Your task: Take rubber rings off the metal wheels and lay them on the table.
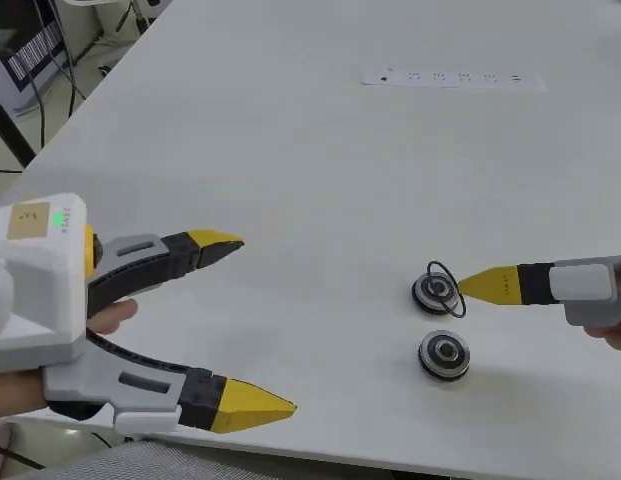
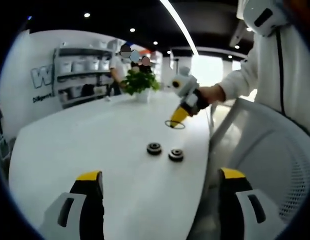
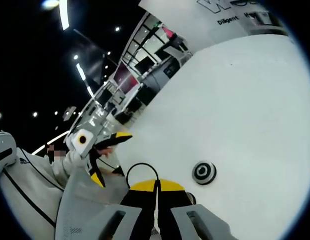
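Two metal wheels lie near the table's front edge: a far one (image 1: pixel 435 291) and a near one (image 1: pixel 445 355). Both also appear in the left gripper view, the far wheel (image 2: pixel 154 148) beside the near wheel (image 2: pixel 175 155). My right gripper (image 1: pixel 468 285) is shut on a thin black rubber ring (image 1: pixel 430 270), which hangs just over the far wheel. The ring (image 2: pixel 167 124) is off the tabletop, pinched at the right gripper (image 2: pixel 177 118). In the right gripper view the ring (image 3: pixel 141 164) loops out from the closed tips (image 3: pixel 155 186), with one wheel (image 3: pixel 203 172) beyond. My left gripper (image 1: pixel 240 325) stands open and holds nothing, well left of the wheels.
A white power strip (image 1: pixel 450 78) lies at the far side of the white table (image 1: pixel 290 150). A potted plant (image 2: pixel 140 82) stands at the table's far end. A white mesh chair (image 2: pixel 274 155) sits by the table's edge.
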Motion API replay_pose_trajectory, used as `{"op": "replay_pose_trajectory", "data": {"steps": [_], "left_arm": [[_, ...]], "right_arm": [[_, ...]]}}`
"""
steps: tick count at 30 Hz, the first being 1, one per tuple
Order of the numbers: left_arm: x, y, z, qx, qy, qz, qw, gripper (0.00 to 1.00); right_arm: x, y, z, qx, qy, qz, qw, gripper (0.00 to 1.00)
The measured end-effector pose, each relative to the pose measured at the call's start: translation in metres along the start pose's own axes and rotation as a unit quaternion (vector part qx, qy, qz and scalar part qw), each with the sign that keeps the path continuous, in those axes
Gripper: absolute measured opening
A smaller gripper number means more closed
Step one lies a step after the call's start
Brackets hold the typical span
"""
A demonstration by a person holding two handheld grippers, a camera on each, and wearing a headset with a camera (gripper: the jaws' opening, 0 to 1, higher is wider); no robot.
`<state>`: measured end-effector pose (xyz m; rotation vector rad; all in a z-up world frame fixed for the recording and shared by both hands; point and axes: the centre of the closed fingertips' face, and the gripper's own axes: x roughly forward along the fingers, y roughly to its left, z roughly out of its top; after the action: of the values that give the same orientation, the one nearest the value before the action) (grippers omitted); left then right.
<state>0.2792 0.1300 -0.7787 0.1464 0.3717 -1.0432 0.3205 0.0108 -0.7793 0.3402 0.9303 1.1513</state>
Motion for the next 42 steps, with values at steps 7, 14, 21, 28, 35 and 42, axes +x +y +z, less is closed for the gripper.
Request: {"op": "replay_pose_trajectory", "data": {"steps": [7, 14, 21, 28, 35, 42], "left_arm": [[-0.004, 0.002, -0.002, -0.014, -0.008, 0.011, 0.9998, 1.00], [-0.003, 0.000, -0.004, -0.012, -0.001, 0.005, 0.9999, 1.00], [0.001, -0.006, -0.003, -0.010, 0.002, -0.005, 0.9999, 1.00], [0.000, -0.011, -0.002, -0.005, 0.007, -0.012, 0.9999, 1.00], [-0.001, -0.010, -0.001, -0.005, 0.007, -0.011, 0.9999, 1.00], [0.001, -0.013, -0.004, -0.011, 0.011, -0.011, 0.9998, 1.00]], "right_arm": [[0.009, 0.002, 0.003, -0.024, 0.009, 0.000, 0.9997, 0.00], [0.022, 0.003, 0.001, -0.041, 0.023, 0.001, 0.9989, 0.00], [0.042, 0.004, 0.003, -0.048, 0.030, 0.006, 0.9984, 0.00], [0.056, -0.008, -0.008, -0.073, 0.059, -0.020, 0.9954, 0.00], [0.069, -0.019, -0.015, -0.075, 0.075, -0.038, 0.9936, 0.00], [0.075, -0.026, -0.028, -0.098, 0.102, -0.055, 0.9884, 0.00]]}}
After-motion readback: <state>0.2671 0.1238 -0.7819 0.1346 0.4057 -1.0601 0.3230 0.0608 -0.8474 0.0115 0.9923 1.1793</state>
